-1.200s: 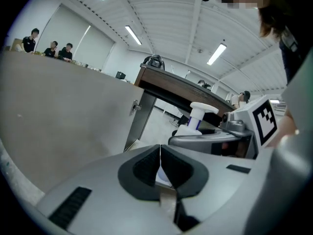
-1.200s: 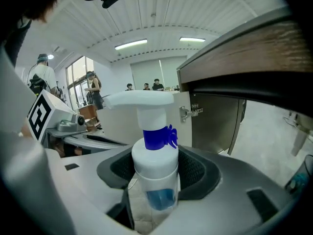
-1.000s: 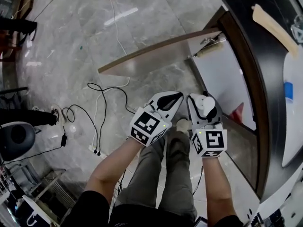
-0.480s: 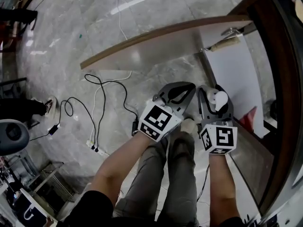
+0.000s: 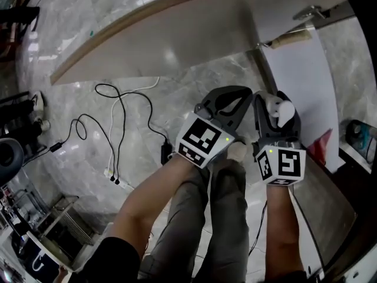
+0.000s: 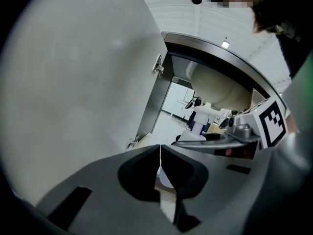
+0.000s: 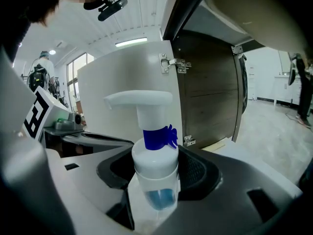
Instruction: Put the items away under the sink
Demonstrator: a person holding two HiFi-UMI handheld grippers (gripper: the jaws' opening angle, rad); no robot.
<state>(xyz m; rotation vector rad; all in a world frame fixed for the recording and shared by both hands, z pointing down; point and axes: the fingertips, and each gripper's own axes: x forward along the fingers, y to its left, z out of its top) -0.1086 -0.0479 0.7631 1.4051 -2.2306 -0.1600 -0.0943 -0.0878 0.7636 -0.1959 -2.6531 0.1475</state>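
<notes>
Two grippers sit side by side just beside the open door (image 5: 177,40), near its hinge end.

Left gripper (image 6: 160,155): jaws shut together, pads meeting in a thin line, nothing between them. It points along the door's white inner face.

Right gripper (image 7: 156,175): jaws clamped on a spray bottle (image 7: 155,153), gripping the body below the neck. The bottle has a white body, blue collar and white pump head, with some blue liquid showing low in the body. It stands upright in the jaws, and the head points toward the left gripper. So the bottle is in the jaws, in front of the door and beside the cabinet (image 7: 210,92). I can't tell from these views whether it has crossed the opening.

A hinge (image 7: 174,62) shows at the door's top corner, where it meets the cabinet's wood side.

Black and white cables (image 5: 121,128) lie on the marble floor (image 5: 70,111) beside the door, away from its hinges.
</notes>
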